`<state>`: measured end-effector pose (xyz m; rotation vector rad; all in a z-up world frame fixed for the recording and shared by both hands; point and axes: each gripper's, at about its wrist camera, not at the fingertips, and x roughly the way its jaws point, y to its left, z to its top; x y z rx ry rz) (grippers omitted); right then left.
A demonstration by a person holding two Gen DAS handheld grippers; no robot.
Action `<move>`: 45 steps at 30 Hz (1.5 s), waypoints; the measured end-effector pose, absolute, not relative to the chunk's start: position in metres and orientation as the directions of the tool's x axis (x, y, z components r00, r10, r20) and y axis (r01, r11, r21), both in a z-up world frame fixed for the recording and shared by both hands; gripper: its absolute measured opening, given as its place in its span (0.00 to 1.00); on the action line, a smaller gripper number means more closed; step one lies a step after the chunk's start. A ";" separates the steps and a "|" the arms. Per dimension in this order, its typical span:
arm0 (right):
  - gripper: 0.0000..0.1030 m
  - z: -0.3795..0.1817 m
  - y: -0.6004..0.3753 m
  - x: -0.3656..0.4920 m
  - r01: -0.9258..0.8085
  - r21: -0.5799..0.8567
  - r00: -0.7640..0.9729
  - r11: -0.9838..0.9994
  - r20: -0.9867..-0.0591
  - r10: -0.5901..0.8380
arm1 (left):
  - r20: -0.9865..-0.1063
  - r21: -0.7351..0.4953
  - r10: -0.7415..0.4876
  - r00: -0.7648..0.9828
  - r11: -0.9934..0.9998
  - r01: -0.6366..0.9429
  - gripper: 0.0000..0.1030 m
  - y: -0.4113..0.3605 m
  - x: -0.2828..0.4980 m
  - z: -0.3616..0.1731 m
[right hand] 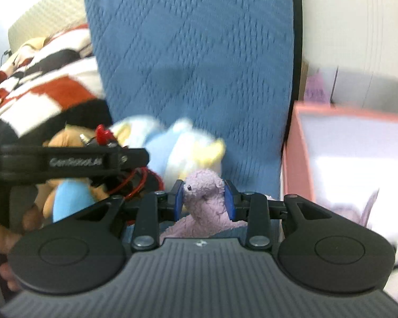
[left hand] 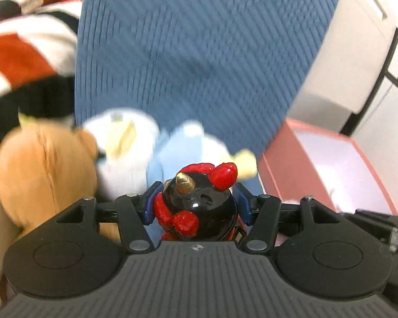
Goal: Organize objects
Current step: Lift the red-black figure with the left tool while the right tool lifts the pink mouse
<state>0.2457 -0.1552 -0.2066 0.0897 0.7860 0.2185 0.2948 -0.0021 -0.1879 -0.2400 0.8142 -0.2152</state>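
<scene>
- Gripping one toy each, both grippers were loaded, which looked like a carry toward the box rather than a fresh pick.
- The left gripper (left hand: 197, 202) had its blue pads pressed on the flanks of a black-and-red figure (left hand: 199, 198), jaws about half spread because the body was wide; its gold horn pointed up.
- The right gripper (right hand: 204, 198) was nearly closed, squeezing the neck of a soft purple plush (right hand: 203, 193), whose body hung below.
- Just beyond lay a brown bear (left hand: 42, 164) and a pale blue-and-white plush (left hand: 151, 148) on the blue cover (left hand: 199, 53), apparently still to be sorted.
- The pink box (right hand: 294, 159) stood open to the right, beside the bed, probably the bin.
- Farther left lay a striped blanket (left hand: 18, 53).
</scene>
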 end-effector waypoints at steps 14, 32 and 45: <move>0.35 -0.263 -0.148 0.206 -0.157 0.141 0.535 0.978 -0.820 0.204 | -0.824 -0.167 -0.188 0.534 0.982 0.088 0.61 -0.023 0.259 -0.244; 0.67 -0.278 -0.149 0.185 -0.216 0.140 0.523 0.966 -0.819 0.236 | -0.866 -0.228 -0.204 0.457 0.974 0.002 0.79 -0.006 0.242 -0.248; 0.33 -0.281 -0.144 0.195 -0.220 0.075 0.526 0.973 -0.831 0.183 | -0.888 -0.258 -0.232 0.398 0.966 -0.012 0.80 0.006 0.245 -0.258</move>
